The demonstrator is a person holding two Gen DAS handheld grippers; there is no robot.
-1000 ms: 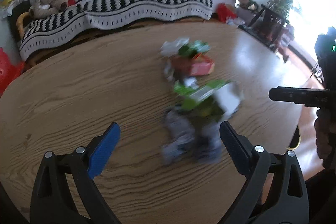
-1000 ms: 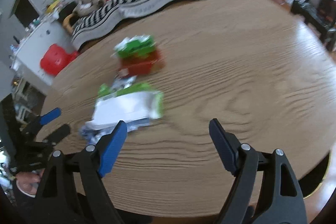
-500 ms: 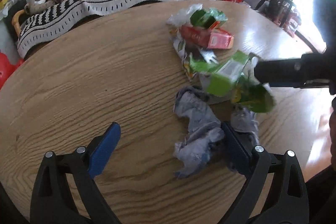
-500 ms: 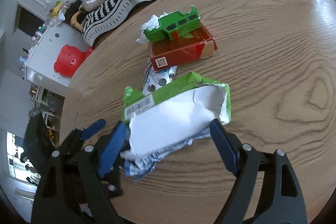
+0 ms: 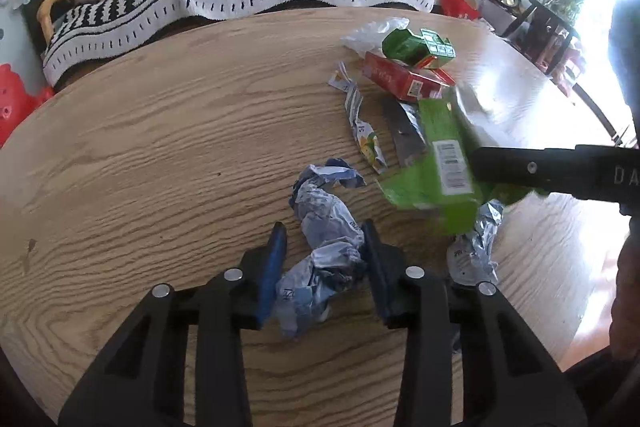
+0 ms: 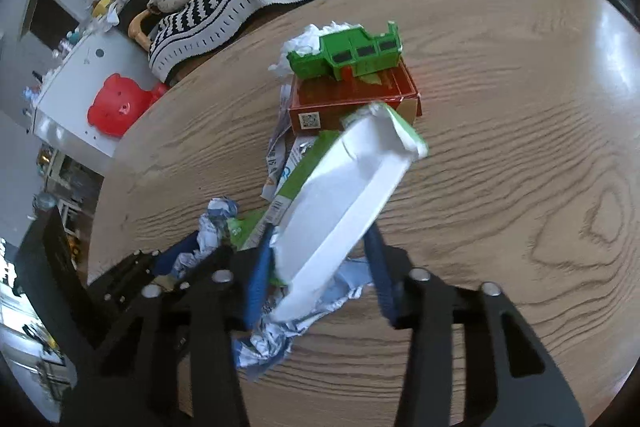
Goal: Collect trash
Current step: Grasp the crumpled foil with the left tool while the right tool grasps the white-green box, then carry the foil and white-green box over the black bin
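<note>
Moved: both grippers have just been closing, each now on trash.
Left gripper (image 5: 323,259): clamps crumpled wrapper (image 5: 326,227), table (image 5: 140,155) near edge.
Right gripper (image 6: 318,259): clamps green carton (image 6: 340,187), tilted.
Red box (image 6: 352,103): mid-table.

Oval wood-grain table (image 5: 140,147): crumpled blue-white wrapper (image 5: 324,227), red carton (image 5: 400,79), flattened foil pouch (image 5: 404,131), twisted sachet (image 5: 360,119), white plastic wad (image 5: 372,31).

"DA" on black tongs arm (image 5: 560,173) (cut off by frame edge); carton print unreadable.
</note>
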